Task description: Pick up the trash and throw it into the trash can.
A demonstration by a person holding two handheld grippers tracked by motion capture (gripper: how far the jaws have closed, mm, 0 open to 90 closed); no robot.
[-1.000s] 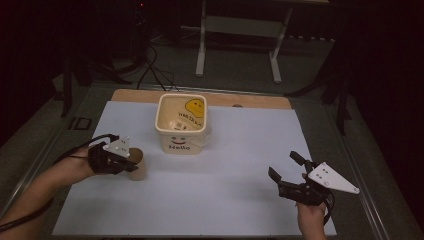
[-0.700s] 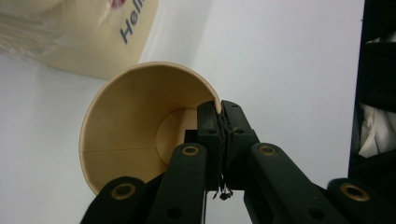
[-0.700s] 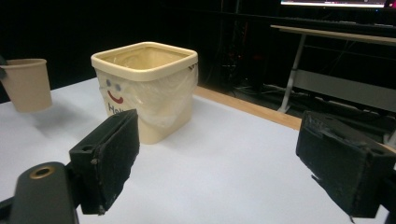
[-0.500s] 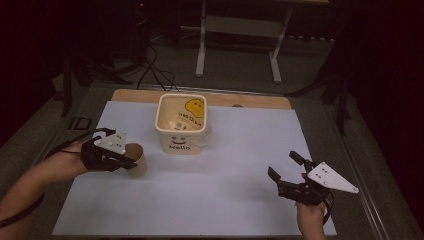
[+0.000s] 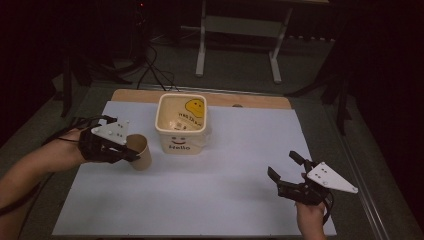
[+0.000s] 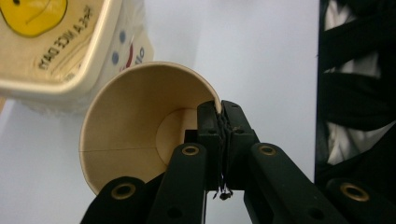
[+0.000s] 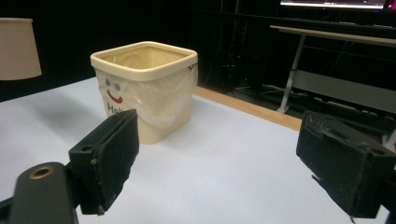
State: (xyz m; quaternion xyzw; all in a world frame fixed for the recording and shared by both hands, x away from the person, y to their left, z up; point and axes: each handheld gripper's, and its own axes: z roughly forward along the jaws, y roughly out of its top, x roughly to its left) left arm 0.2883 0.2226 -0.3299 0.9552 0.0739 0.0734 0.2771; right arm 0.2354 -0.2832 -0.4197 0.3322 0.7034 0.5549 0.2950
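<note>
Two grippers, one paper cup, one tub, on a white tabletop (image 5: 225,200).

Left gripper (image 5: 131,154): fingers (image 6: 208,126) pinched together on the rim wall of the paper cup (image 5: 139,151), one finger inside the mouth, one outside. In the left gripper view the cup (image 6: 135,126) lies on its side relative to the fingers, mouth toward the camera, rim deformed slightly at the pinch.

Right gripper (image 5: 286,167): fingers (image 7: 109,156) spread wide, holding nothing, low over the tabletop and well apart from the cup.

Cream tub (image 5: 181,123), smiley print, clear liner inside: just beyond the left fingers and touching or nearly touching the cup's far side; ahead of the right fingers, near the middle distance in the right gripper view (image 7: 147,88).

Handling, judged: the cup looks very light, thin-walled and easily crushed; the paper gives fair friction, so a modest squeeze should do. A rim pinch like this one suits it, since the rolled lip is the stiffest part; a grip across the body would likely buckle it. Tilting is free, as the cup appears empty.
</note>
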